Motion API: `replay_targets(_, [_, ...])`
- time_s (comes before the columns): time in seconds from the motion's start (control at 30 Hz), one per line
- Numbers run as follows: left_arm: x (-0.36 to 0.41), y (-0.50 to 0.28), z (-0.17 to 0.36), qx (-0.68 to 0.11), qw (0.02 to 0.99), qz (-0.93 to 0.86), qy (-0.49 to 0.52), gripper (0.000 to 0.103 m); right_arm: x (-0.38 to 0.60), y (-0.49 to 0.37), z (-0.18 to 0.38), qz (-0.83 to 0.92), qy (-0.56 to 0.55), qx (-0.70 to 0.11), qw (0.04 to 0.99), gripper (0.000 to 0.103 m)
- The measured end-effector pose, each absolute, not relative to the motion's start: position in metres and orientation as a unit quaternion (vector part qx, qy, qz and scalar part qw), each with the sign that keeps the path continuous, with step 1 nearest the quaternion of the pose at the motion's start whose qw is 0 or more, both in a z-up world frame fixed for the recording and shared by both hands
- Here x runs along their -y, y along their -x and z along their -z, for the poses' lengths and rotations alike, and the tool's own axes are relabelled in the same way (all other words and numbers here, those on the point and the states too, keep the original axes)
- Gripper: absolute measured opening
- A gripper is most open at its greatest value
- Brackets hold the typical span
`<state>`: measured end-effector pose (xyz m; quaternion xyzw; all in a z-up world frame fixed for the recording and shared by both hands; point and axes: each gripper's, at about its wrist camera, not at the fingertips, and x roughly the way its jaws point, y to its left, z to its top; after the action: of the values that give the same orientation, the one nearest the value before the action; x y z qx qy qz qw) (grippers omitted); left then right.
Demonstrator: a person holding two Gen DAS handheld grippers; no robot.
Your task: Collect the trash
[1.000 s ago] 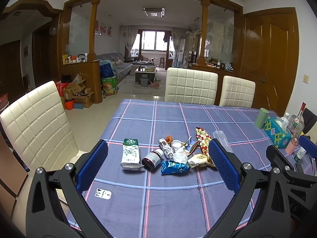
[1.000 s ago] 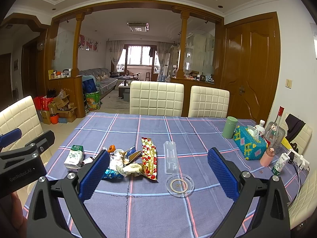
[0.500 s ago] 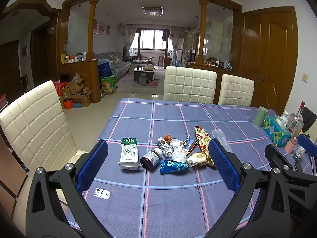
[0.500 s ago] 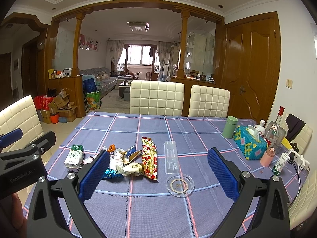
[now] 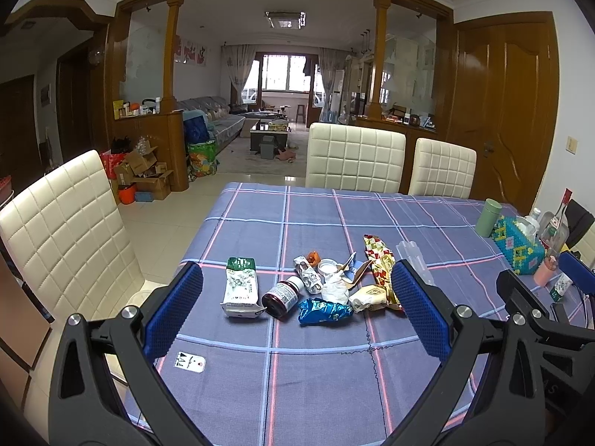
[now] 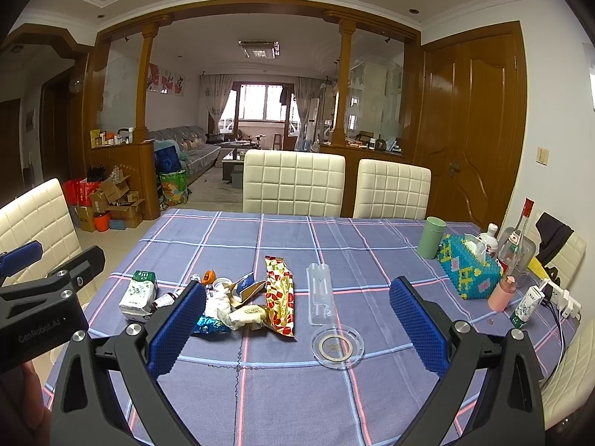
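A pile of trash lies mid-table: a white and green packet [image 5: 241, 286] [image 6: 138, 294], a dark jar [image 5: 283, 296], a blue foil wrapper [image 5: 324, 310] [image 6: 209, 324], crumpled white paper [image 5: 334, 290] [image 6: 218, 303], a cream wrapper [image 5: 370, 296] [image 6: 248, 314], a red and gold wrapper [image 5: 379, 264] [image 6: 279, 293] and a clear plastic tube [image 6: 320, 293]. My left gripper [image 5: 295, 314] is open and empty, above the table in front of the pile. My right gripper [image 6: 295, 323] is open and empty, to the right of the left one, which shows at the left edge [image 6: 41, 297].
The table has a blue plaid cloth [image 5: 316, 390]. A clear round lid [image 6: 337, 344] lies near the tube. A green cup [image 6: 430, 238], a beaded tissue box [image 6: 466, 267], bottles [image 6: 515, 241] and a power strip [image 6: 561, 299] line the right side. White chairs [image 5: 355, 158] stand around.
The left wrist view has shifted slightly; the pile sits a little further left and nearer. The right gripper has hardly moved. Both grippers stay open.
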<state>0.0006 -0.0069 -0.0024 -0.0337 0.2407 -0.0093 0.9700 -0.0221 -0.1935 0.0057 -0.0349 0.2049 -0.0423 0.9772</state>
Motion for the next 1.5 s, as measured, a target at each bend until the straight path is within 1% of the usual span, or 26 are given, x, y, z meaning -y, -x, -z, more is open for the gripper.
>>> replay_targets(1.37, [0.010, -0.003, 0.008, -0.248, 0.968, 0.012, 0.030, 0.100, 0.198, 0.022, -0.002, 0.044, 0.034, -0.209, 0.976, 0.097])
replay_targets(1.5, [0.012, -0.012, 0.017, -0.262, 0.965, 0.008, 0.026, 0.100, 0.207, 0.012, 0.020, 0.048, 0.032, -0.227, 0.972, 0.097])
